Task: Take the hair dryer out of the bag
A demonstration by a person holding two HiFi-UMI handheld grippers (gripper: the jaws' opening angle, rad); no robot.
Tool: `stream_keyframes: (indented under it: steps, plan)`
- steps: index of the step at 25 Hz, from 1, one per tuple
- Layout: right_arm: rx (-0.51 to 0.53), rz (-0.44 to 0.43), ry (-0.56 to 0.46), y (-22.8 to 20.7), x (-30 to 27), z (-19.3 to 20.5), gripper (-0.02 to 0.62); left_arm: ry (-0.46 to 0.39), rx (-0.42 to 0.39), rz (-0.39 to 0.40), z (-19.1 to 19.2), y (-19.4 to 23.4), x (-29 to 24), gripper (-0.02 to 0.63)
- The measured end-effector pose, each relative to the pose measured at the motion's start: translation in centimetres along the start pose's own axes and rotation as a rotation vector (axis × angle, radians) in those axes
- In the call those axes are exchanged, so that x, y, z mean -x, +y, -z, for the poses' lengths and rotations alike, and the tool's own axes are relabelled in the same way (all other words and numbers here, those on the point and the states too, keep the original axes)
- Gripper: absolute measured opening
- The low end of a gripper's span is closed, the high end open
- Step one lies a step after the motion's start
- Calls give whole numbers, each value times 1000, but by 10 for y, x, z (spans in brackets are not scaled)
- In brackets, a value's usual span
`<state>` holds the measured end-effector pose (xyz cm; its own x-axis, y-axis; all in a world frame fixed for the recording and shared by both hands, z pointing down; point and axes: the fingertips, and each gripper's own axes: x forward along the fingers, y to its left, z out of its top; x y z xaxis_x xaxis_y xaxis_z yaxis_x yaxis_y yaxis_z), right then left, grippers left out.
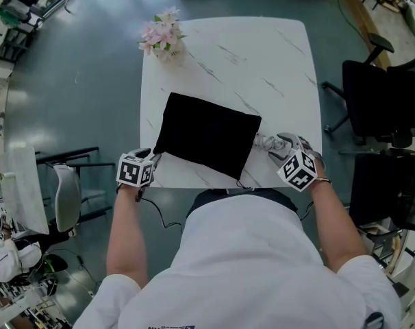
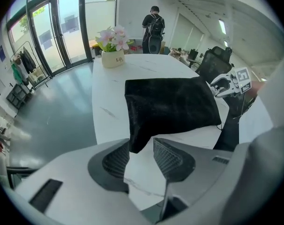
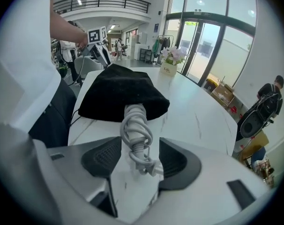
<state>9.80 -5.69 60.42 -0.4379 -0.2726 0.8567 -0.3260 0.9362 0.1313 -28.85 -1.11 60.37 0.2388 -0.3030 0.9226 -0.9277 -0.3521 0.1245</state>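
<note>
The left tongs [image 2: 141, 146] and right tongs [image 3: 139, 146] point steeply down, jaws apart.

A marble table [image 1: 283, 53] carries a black bag [image 1: 207, 134], coiled cord [image 1: 266, 142] and flower pot [image 1: 163, 36].

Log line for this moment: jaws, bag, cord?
left gripper: jaws open, bag corner between | right gripper: jaws open, cord between | bag: on table, cord sticking out

An open office hall: black swivel chairs [image 1: 379, 98] beside a white marble table [image 1: 262, 60]; tall glass doors [image 3: 203, 41]; a railed mezzanine [image 3: 100, 3] (cluttered racks [image 1: 16, 9] at the edges).
</note>
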Motion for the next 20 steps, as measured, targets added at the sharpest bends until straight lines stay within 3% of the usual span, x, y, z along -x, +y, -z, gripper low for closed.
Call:
stream_keyframes:
  steps: [4, 7, 13, 20]
  plan:
    - [6, 31, -51, -2, 12, -24, 265, -110, 33, 81, -35, -9, 9, 172]
    - [17, 36, -53, -1, 8, -36, 265, -149, 20, 90, -66, -12, 3, 172]
    - [50, -4, 3, 3, -7, -41, 264, -114, -1, 155, -110, -23, -29, 173]
    - [22, -25, 2, 7, -1, -46, 262, -31, 35, 147, -119, -15, -51, 196]
